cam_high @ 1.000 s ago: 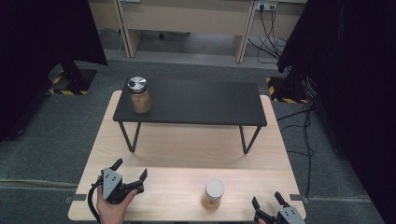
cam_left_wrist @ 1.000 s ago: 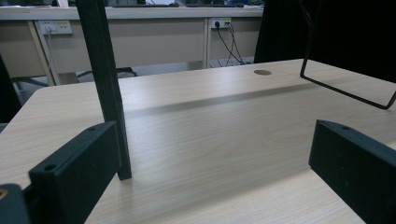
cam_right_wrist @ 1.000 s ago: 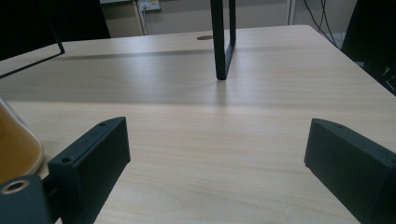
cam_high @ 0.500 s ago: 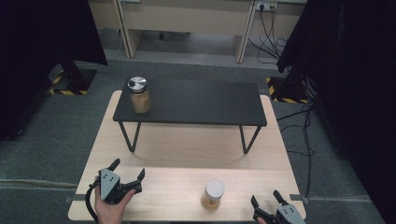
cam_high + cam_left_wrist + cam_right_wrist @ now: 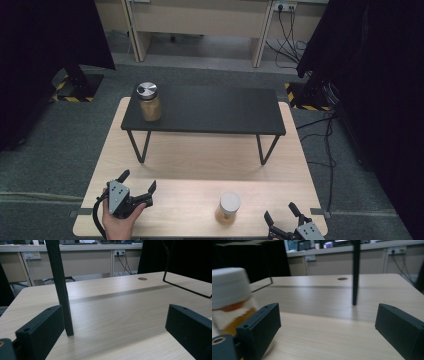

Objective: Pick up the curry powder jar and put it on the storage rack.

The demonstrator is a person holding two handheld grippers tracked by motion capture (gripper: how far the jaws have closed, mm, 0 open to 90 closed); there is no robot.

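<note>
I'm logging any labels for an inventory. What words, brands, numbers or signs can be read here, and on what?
No readable text.
Jar on the black shelf: no label can be made out.
White-lidded jar on the table: a pale label band in the right gripper view, blurred, nothing legible.
Wall sockets: no readable marking.
Items on the far counter: too small and blurred.

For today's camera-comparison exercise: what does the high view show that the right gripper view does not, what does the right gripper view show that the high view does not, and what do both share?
High view alone: the silver-lidded jar standing on the black bench, the left gripper held open in a hand, and the grey carpet.

Right gripper view alone: clutter on the far desktop and a round hole in the wooden table.

Both: the white-lidded jar, the wooden table, a bench leg, and the open right gripper.
</note>
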